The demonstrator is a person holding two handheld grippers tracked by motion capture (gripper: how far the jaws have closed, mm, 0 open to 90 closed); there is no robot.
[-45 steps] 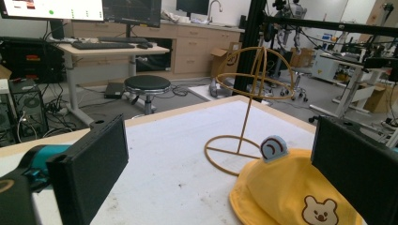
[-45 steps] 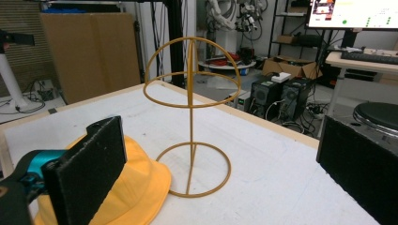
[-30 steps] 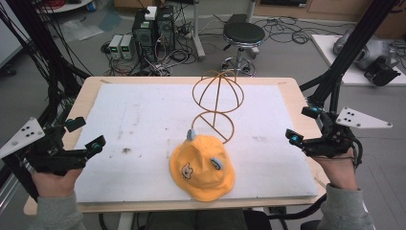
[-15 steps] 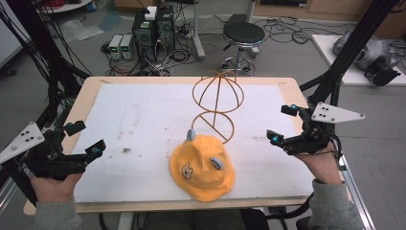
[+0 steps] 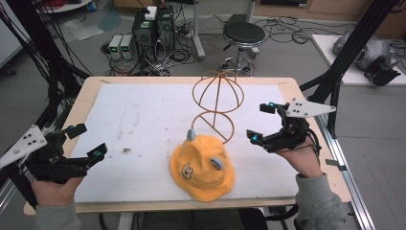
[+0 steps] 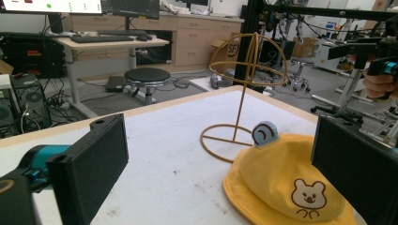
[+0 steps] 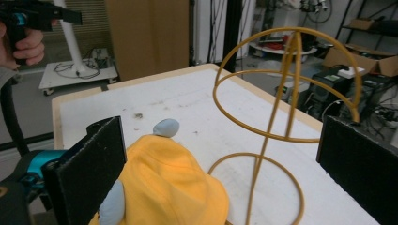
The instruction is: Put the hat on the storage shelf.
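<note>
Because the yellow hat (image 5: 203,168) touches the wire stand (image 5: 216,106) base, either wide-open, empty gripper, left (image 5: 86,142) or right (image 5: 262,122), may topple it.

high view looks down and forward from above the near edge, taking in the whole table (image 5: 143,120). left gripper view sits low near the table's left side, facing across it toward the wire stand (image 6: 244,93) and yellow hat (image 6: 286,183). right gripper view sits low at the right, close to stand and hat, facing left. all three share both.
</note>
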